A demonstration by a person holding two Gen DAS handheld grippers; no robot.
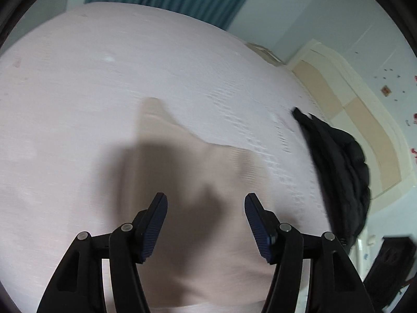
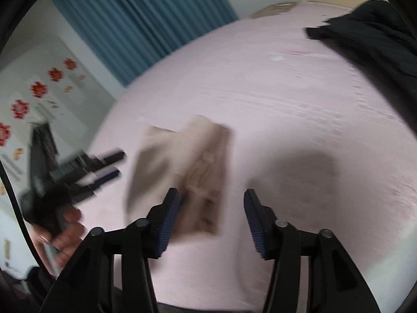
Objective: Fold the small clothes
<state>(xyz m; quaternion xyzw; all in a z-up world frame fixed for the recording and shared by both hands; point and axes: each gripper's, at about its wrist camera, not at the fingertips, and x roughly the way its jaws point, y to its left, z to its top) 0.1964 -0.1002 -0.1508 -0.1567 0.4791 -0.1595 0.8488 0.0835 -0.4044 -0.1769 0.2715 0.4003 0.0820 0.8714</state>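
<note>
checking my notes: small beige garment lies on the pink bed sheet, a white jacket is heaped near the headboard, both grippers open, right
Not quite: the jacket heaped near the headboard is black, not white, as the left wrist view shows. The rest holds: the beige garment lies on the pink sheet, and the left gripper and right gripper are open.

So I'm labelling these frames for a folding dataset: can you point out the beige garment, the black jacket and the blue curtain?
beige garment (image 2: 182, 172): right wrist view, middle of the folded cloth.
black jacket (image 1: 341, 167): left wrist view, centre of the dark bundle.
blue curtain (image 2: 146, 23): right wrist view, mid pleats.
</note>
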